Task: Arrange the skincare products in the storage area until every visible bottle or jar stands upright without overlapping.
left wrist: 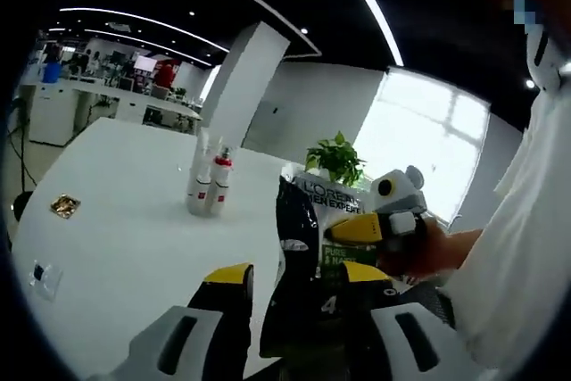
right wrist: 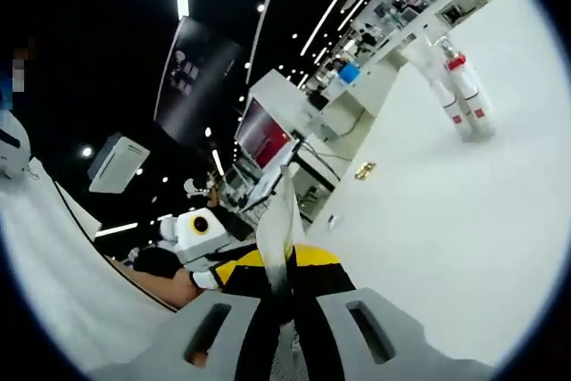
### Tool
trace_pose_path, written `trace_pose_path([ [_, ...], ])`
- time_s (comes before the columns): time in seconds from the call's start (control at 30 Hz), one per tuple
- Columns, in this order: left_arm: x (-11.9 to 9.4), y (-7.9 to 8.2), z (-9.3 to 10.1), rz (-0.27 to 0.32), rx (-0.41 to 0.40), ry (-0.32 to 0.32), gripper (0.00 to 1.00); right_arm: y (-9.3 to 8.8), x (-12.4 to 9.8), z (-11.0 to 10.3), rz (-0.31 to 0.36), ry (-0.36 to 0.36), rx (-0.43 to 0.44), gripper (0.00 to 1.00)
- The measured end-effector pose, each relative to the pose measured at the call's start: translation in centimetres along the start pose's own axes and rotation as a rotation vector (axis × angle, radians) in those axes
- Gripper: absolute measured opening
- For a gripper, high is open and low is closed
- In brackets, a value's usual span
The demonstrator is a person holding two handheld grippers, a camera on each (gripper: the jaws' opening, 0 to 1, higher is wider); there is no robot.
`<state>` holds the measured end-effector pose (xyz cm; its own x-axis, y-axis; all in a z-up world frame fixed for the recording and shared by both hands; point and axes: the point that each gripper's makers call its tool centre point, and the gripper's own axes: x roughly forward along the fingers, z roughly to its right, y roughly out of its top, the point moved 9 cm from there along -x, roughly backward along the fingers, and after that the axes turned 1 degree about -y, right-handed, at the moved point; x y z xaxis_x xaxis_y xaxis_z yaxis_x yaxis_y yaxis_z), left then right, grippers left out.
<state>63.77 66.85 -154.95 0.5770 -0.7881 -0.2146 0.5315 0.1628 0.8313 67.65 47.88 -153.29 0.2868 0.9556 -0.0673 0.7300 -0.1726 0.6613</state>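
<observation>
Fingers of the left gripper (left wrist: 294, 287), yellow-tipped, clamp a dark tube (left wrist: 295, 247) that rises upright between them in the left gripper view. Just behind it the right gripper (left wrist: 375, 229) reaches in from the right, held by a hand (left wrist: 433, 252), in front of a white-and-green L'Oreal box (left wrist: 332, 211). A potted plant (left wrist: 337, 160) stands behind the box. Farther back on the white worktop (left wrist: 125, 220), two white bottles (left wrist: 209, 183) stand upright side by side, one with a red cap. A small gold packet (left wrist: 64, 206) lies near the worktop's left edge. Seen from the right gripper view, its fingers (right wrist: 278, 287) pinch the thin edge of the tube (right wrist: 280, 229), with the left gripper (right wrist: 201, 229) close behind and the two bottles (right wrist: 459, 91) well apart
</observation>
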Motion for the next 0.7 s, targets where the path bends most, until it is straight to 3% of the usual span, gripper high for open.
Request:
trace_pose_path([
  [0.17, 0.2, -0.3, 0.7, -0.039, -0.075, -0.083, 0.44, 0.0, 0.4, -0.9, -0.062, 0.115, -0.004, 0.01],
  [0.33, 0.2, -0.5, 1.0, -0.062, -0.12, -0.122, 0.43, -0.7, 0.8, -1.5, -0.125, 0.167, -0.013, 0.01],
  [0.43, 0.0, -0.6, 1.1, -0.073, -0.151, -0.17, 0.29, -0.9, 0.9, -1.1, -0.143, 0.145, -0.024, 0.01],
  [0.5, 0.0, -0.7, 1.1, -0.083, -0.144, -0.157, 0.25, -1.0, 0.9, -0.8, -0.146, 0.138, -0.013, 0.01],
  [0.7, -0.4, -0.3, 1.1, -0.042, -0.192, -0.212, 0.11, -0.6, 0.2, -0.3, -0.128, 0.144, 0.045, 0.01],
])
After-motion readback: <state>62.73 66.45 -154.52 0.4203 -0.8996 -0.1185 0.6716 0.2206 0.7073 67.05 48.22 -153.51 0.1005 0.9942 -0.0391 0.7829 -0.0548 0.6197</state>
